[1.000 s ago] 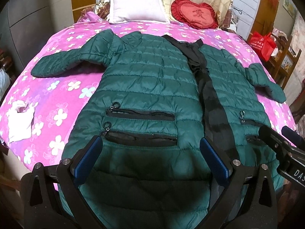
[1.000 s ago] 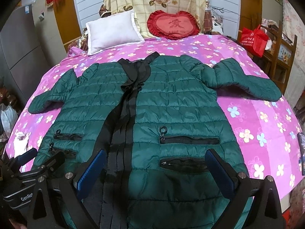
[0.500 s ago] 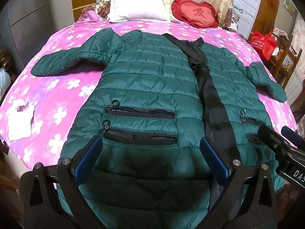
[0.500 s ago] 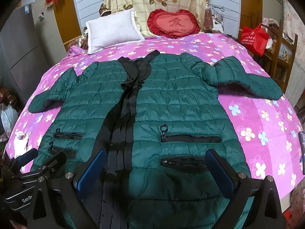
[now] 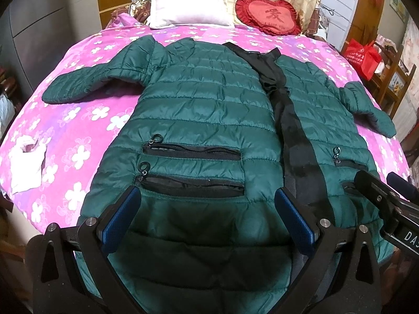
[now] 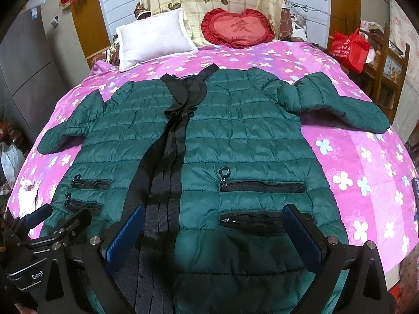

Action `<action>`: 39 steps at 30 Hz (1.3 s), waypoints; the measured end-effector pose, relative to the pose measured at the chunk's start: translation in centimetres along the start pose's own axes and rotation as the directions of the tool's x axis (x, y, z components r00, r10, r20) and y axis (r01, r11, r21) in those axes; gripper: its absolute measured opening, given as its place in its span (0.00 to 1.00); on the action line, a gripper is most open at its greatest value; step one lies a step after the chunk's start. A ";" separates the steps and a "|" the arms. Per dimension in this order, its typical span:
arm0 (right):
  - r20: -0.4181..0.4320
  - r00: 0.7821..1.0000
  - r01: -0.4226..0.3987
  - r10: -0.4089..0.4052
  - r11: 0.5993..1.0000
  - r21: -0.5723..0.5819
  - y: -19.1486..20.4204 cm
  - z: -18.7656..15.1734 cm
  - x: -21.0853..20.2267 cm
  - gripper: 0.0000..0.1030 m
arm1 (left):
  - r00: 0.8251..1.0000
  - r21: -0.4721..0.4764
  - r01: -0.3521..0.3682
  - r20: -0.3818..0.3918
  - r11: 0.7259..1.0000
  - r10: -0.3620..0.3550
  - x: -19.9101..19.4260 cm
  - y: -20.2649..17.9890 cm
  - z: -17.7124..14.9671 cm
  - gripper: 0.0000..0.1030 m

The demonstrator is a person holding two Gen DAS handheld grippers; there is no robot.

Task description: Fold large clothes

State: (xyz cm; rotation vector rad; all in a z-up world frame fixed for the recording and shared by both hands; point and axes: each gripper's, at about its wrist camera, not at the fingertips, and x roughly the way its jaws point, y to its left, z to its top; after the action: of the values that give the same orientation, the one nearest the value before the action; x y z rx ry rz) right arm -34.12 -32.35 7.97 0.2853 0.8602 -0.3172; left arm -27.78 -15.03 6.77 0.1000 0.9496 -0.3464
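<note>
bed point(image 5: 78, 120) under a pink flowered cover. spread flat across it, front up, sleeves out: green quilted jacket point(image 5: 204, 110). at the head, white pillow point(image 5: 187, 5) beside red heart cushion point(image 5: 268, 13). near left edge, white bag point(image 5: 26, 167).

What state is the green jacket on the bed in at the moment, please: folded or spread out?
Spread out: the green jacket lies flat, front up, on the bed, both sleeves extended sideways.

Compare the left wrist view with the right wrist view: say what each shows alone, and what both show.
Only the left wrist view shows the left gripper with its jaws wide apart over the hem. Only the right wrist view shows the right gripper, jaws likewise apart, and a dark object at the bed's right edge. Both show the green jacket spread flat, white pillow, red heart cushion and red bag.
</note>
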 end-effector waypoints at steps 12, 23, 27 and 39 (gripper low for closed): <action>-0.025 1.000 0.011 -0.011 1.000 -0.008 0.3 0.5 0.4 1.00 | 1.000 -0.003 -0.008 0.009 1.000 0.008 0.1 0.2 0.2 0.99; 0.026 1.000 -0.009 0.010 1.000 -0.004 0.6 1.0 1.0 1.00 | 1.000 -0.010 -0.011 0.003 1.000 0.011 0.4 0.6 0.6 0.99; 0.037 0.999 -0.024 0.024 1.000 0.004 0.6 1.2 1.0 1.00 | 1.000 -0.009 -0.016 0.006 1.000 0.016 0.5 0.6 0.8 0.99; 0.038 0.999 -0.023 0.023 1.000 0.010 1.2 3.0 2.0 1.00 | 0.999 -0.020 -0.033 0.013 0.999 0.033 1.3 0.8 1.8 0.99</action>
State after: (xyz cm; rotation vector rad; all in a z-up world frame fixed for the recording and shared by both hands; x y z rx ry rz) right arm -30.32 -32.71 8.41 0.2975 0.8178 -0.3051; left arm -25.48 -15.05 6.73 0.0949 0.9369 -0.3066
